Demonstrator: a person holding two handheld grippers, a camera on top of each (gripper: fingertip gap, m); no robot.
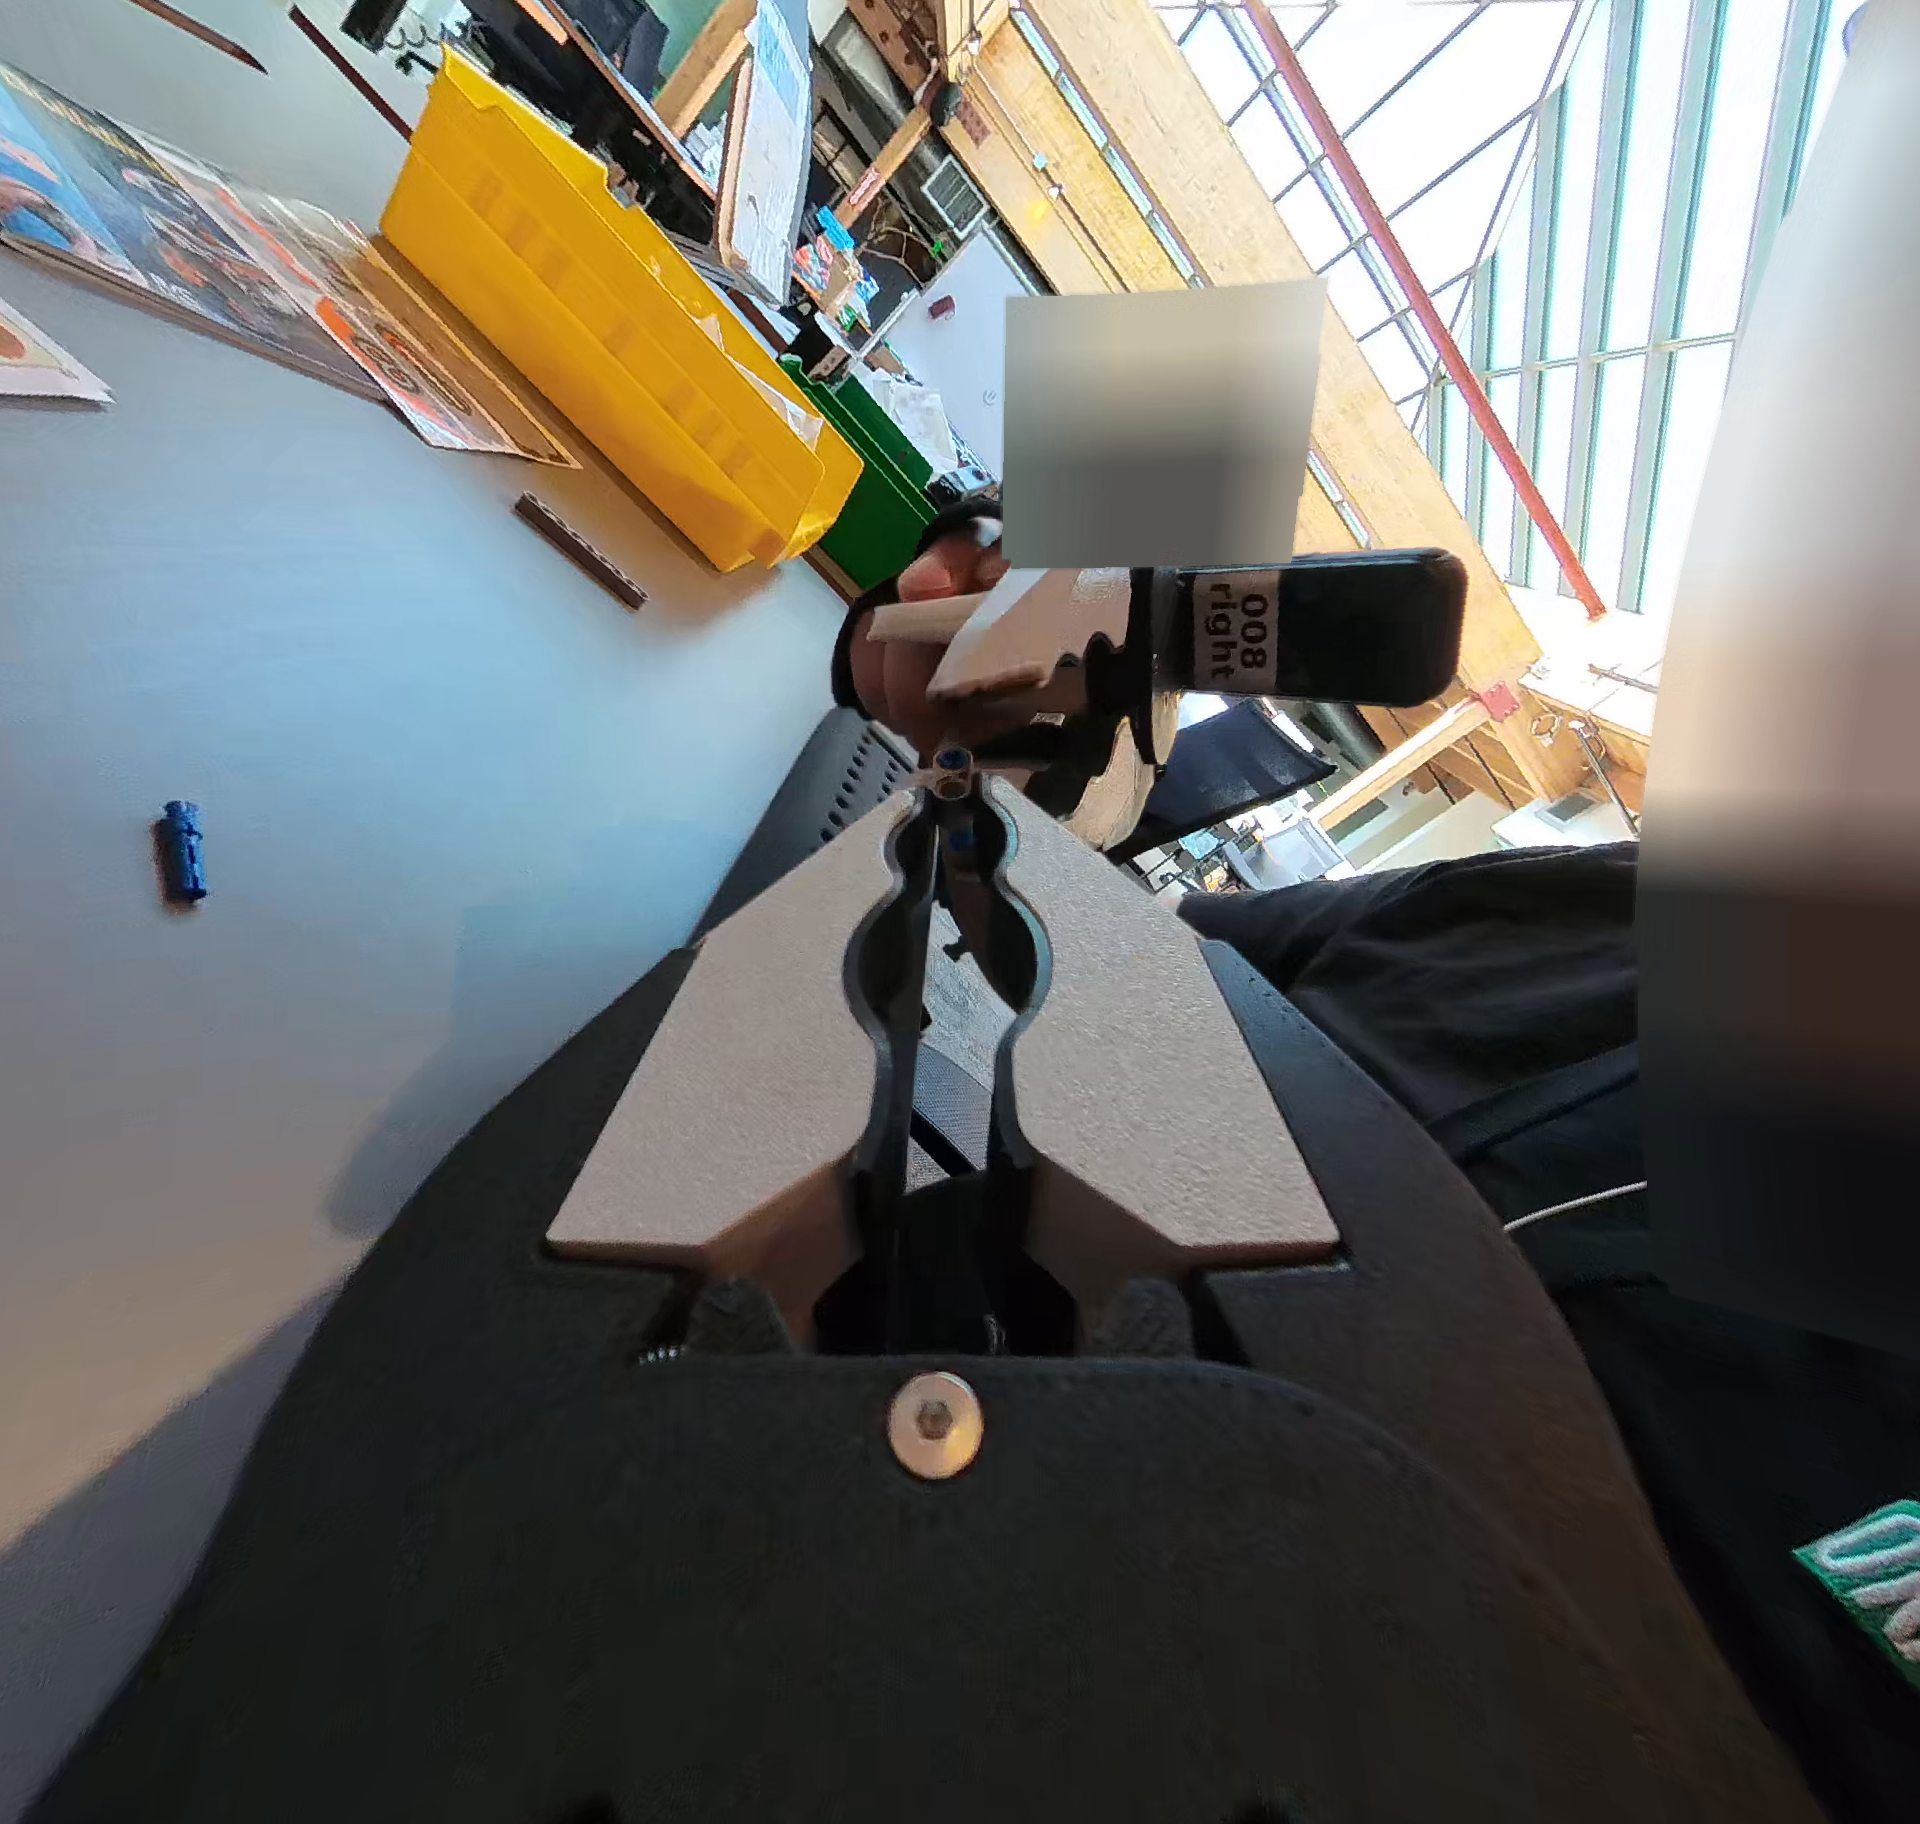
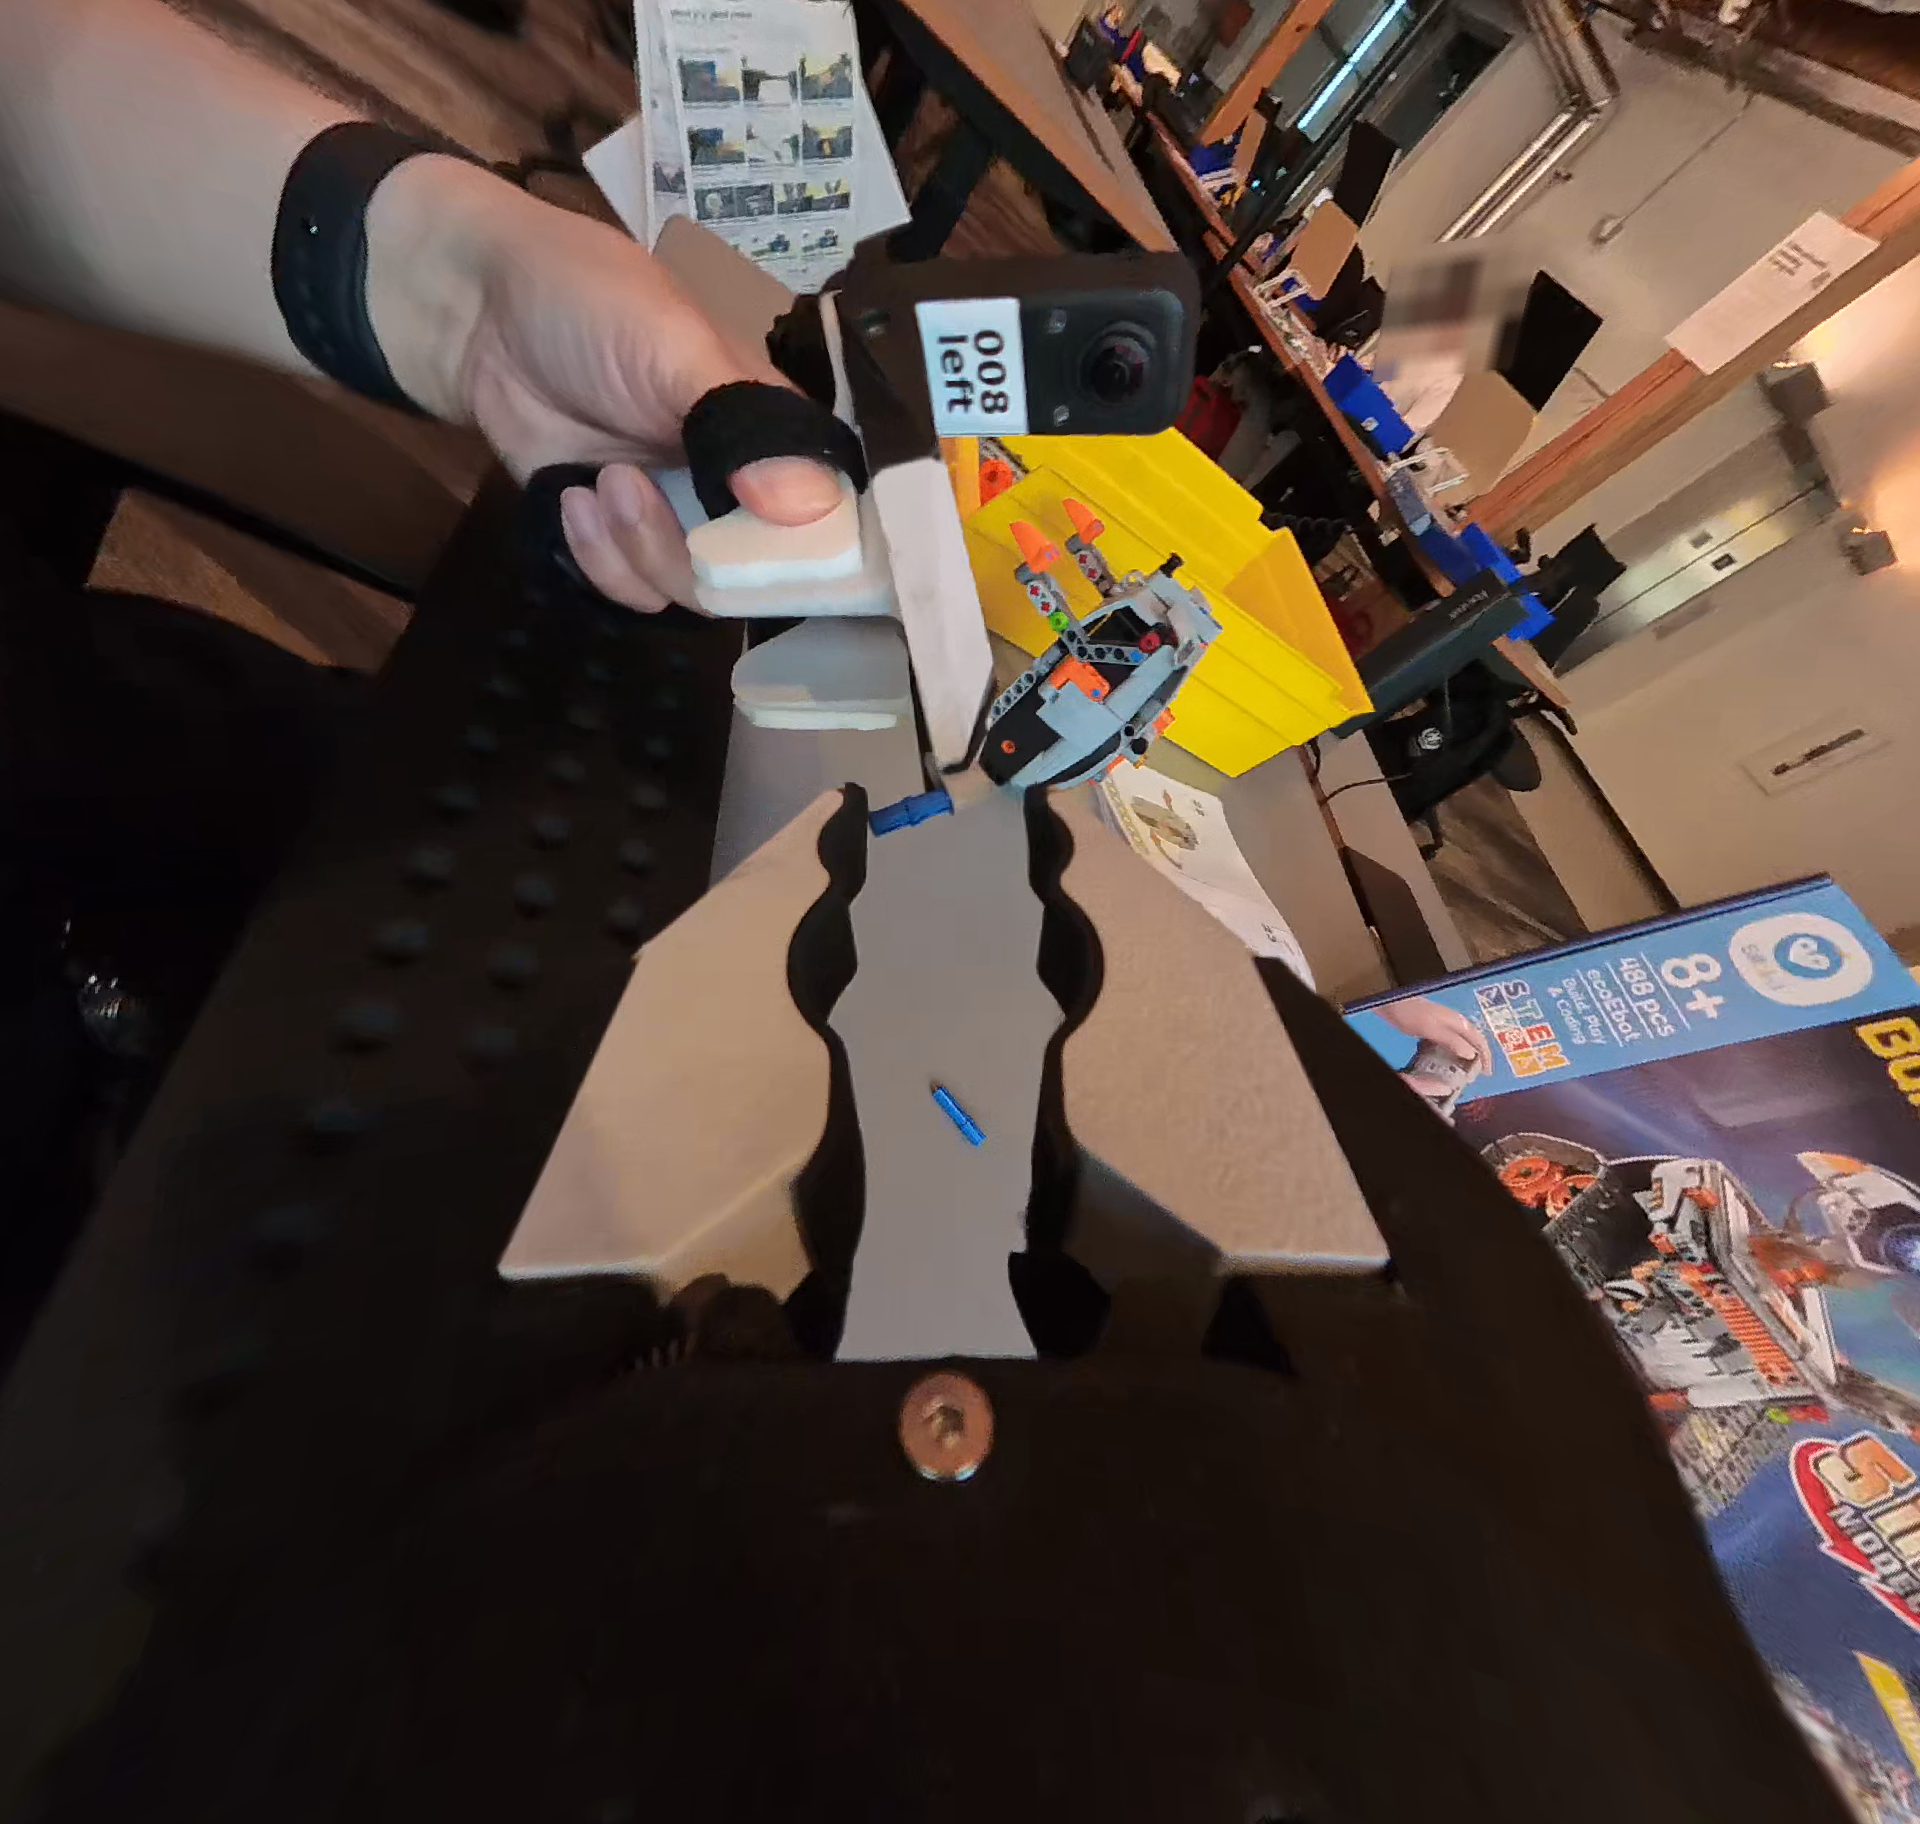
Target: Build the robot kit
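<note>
My left gripper [image 1: 948, 806] is shut on a small grey connector with a blue pin [image 1: 948, 768] and holds it in the air past the table's edge. In the right wrist view the left gripper [image 2: 948, 764] shows with the blue pin [image 2: 909, 813] sticking out sideways from its tips. My right gripper [image 2: 943, 818] is open, and its left fingertip is at the end of that pin. It shows just beyond my left gripper in the left wrist view [image 1: 920, 668]. A grey, black and orange brick-built model [image 2: 1101, 673] stands on the table behind.
A loose blue pin [image 2: 958, 1114] [image 1: 182, 852] lies on the grey table [image 1: 364, 735]. A dark brown strip piece [image 1: 580, 550], a yellow bin [image 1: 623, 340] [image 2: 1195, 569], a green bin [image 1: 883, 486], a printed kit box [image 2: 1714, 1203] [image 1: 156, 205] and a booklet [image 2: 1184, 839] are around. Only a small space, under 4 cm, lies between the two pairs of fingers.
</note>
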